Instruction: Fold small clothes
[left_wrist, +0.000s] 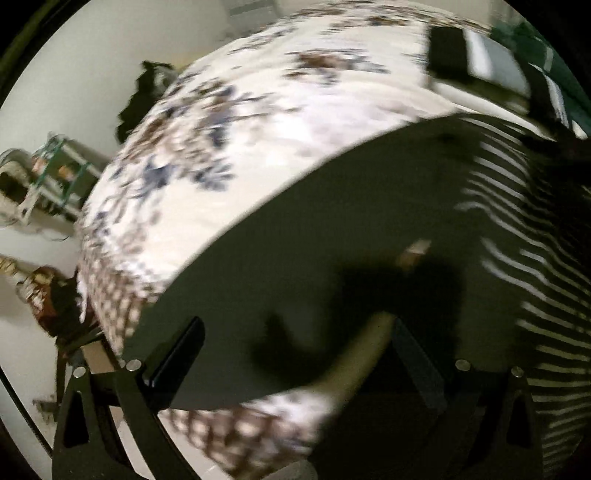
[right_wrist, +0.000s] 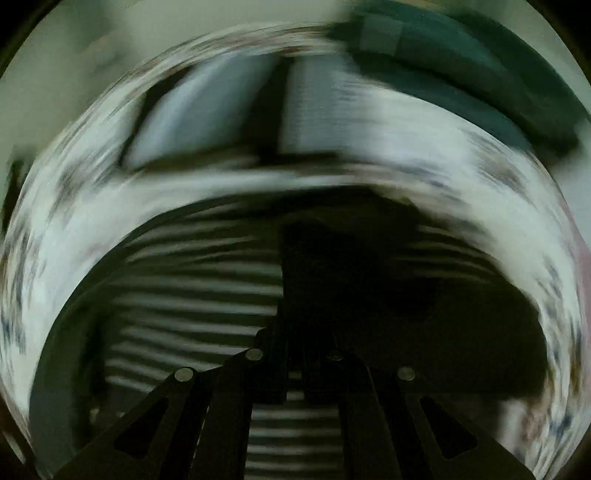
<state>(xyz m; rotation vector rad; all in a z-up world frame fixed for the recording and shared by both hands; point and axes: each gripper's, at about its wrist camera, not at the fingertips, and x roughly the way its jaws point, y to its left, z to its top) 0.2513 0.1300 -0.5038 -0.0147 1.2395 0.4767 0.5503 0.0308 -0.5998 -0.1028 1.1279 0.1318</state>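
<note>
Two grippers work over a bed with a flowered cover (left_wrist: 258, 122). The dark green garment with a striped part (left_wrist: 332, 229) lies flat on it, its long edge running slantwise. The left gripper (left_wrist: 295, 354) is spread wide just above the plain end and grips nothing. The right gripper (right_wrist: 295, 354) looks pinched together over the striped cloth (right_wrist: 199, 295); blur hides whether it grips the cloth.

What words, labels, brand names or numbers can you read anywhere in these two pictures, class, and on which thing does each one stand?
None can be read.
Striped garment: a small tan tag lies on its dark part, too blurred to show any print.
Floral bedspread: pattern only, no lettering.
Right wrist view: motion blur hides any text.
</note>
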